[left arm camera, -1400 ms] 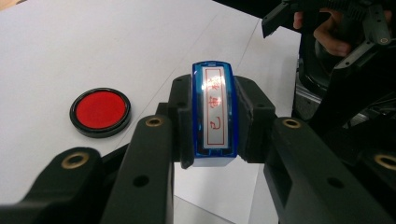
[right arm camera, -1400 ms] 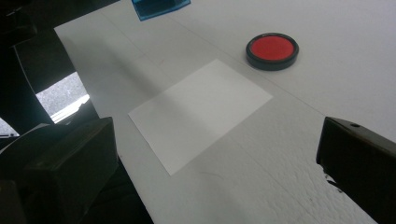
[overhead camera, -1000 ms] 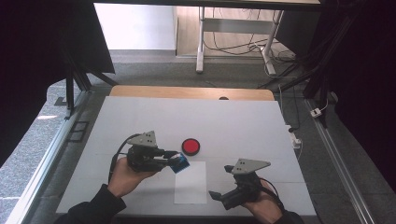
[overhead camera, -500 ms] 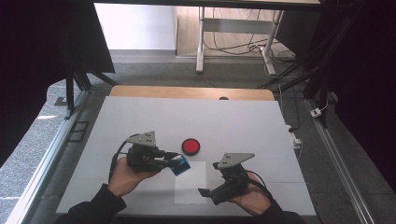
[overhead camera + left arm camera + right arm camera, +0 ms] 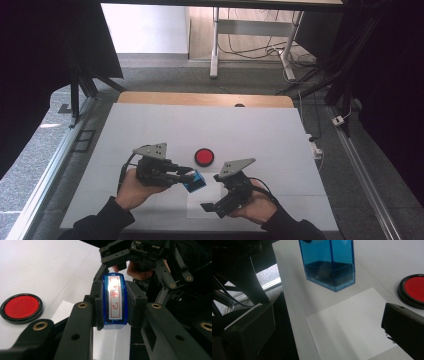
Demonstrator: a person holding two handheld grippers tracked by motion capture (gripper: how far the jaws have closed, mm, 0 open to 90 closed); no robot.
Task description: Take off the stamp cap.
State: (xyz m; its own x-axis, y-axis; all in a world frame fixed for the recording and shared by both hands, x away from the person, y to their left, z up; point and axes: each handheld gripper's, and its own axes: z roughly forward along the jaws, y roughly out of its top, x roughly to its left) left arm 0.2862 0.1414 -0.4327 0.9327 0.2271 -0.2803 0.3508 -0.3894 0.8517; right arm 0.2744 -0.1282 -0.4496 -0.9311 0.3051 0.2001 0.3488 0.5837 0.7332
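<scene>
The left gripper [image 5: 186, 176] clamps the blue stamp [image 5: 114, 301] between its jaws, above the paper sheet [image 5: 352, 325]; the right gripper [image 5: 212, 206], jaws wide, hovers over the sheet, probably to pin it.

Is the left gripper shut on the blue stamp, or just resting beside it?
Shut on it. In the left gripper view the left gripper presses both black pads flat against the sides of the blue stamp, which hangs above the table.

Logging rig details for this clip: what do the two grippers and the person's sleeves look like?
Both grippers, left and right, are black, with linkage arms pinned by brass-coloured rivets and blocky black fingers. Each carries a grey three-cornered plate on top. A black cable trails from the left one. The sleeves are dark.
</scene>
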